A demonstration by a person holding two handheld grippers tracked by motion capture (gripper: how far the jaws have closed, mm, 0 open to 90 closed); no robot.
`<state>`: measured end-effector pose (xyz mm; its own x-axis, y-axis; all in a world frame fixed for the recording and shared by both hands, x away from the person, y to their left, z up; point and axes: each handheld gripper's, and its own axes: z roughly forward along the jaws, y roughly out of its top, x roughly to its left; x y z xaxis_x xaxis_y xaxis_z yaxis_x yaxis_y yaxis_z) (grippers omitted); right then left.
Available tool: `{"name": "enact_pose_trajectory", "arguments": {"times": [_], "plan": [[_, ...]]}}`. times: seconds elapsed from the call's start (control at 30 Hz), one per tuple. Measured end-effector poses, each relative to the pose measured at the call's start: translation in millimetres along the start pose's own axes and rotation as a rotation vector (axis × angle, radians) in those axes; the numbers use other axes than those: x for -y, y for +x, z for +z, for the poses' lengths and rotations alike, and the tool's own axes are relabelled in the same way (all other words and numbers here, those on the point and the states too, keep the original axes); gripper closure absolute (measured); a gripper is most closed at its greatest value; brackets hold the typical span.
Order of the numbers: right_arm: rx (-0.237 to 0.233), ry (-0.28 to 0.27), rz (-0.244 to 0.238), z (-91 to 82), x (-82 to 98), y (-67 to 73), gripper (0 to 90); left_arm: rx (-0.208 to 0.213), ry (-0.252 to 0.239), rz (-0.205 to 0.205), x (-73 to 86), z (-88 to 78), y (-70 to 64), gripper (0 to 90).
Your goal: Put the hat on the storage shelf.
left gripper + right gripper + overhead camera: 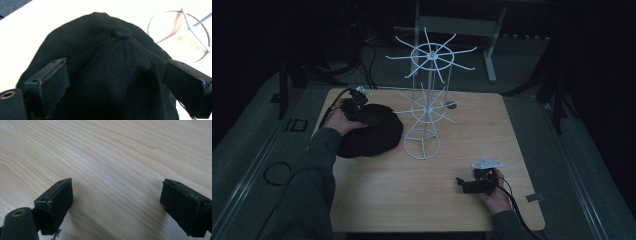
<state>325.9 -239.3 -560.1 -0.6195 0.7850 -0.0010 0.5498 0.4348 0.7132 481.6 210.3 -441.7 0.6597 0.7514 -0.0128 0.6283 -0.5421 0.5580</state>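
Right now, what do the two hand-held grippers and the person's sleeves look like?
Both are black. The left hand-held gripper has two blocky black jaws with flat pads and a black cable. The right hand-held gripper matches, with a grey three-cornered plate on top and a black cable. Both sleeves are dark grey-green.

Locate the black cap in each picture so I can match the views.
High view: the black cap lies left of centre on the table, under the left claw.
Left gripper view: the cap lies across the middle, between open jaws.
Right gripper view: not in it; bare wood.
Shared landmark: the white wire rack, its base ring beside the cap.
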Motion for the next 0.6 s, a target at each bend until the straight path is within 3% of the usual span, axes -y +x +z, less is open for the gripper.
{"name": "enact_pose_trajectory", "arguments": {"times": [0.3, 0.33, 0.37, 0.4, 0.43, 0.53, 0.57, 0.6], "plan": [[0.000, 0.000, 0.001, 0.0, 0.0, 0.1, 11.0, -0.010, 0.087, 0.021, -1.7, 22.2, -8.5, 6.0], [0.000, 0.000, 0.000, 0.0, 0.0, 0.0, 11.0, -0.042, 0.119, 0.031, -0.8, 26.0, -9.8, 9.1], [0.000, 0.000, 0.000, 0.0, 0.0, 0.0, 11.0, -0.042, 0.119, 0.031, -0.8, 26.0, -9.8, 14.9], [0.000, 0.000, 0.000, 0.0, 0.0, 0.1, 11.0, -0.082, 0.137, 0.036, 0.0, 27.9, -12.3, 22.9], [0.000, 0.000, 0.000, 0.0, 0.0, 0.0, 11.0, -0.087, 0.147, 0.046, 0.1, 28.3, -12.9, 27.4], [0.000, 0.000, 0.001, 0.0, 0.0, 0.1, 11.0, -0.104, 0.170, 0.053, 0.1, 29.1, -14.0, 52.9], [0.000, 0.000, 0.000, 0.0, 0.0, 0.0, 11.0, -0.106, 0.180, 0.056, 0.7, 29.9, -14.0, 52.9], [0.000, 0.000, 0.000, 0.0, 0.0, 0.0, 11.0, -0.106, 0.180, 0.056, 0.7, 29.9, -14.0, 60.8]]}}
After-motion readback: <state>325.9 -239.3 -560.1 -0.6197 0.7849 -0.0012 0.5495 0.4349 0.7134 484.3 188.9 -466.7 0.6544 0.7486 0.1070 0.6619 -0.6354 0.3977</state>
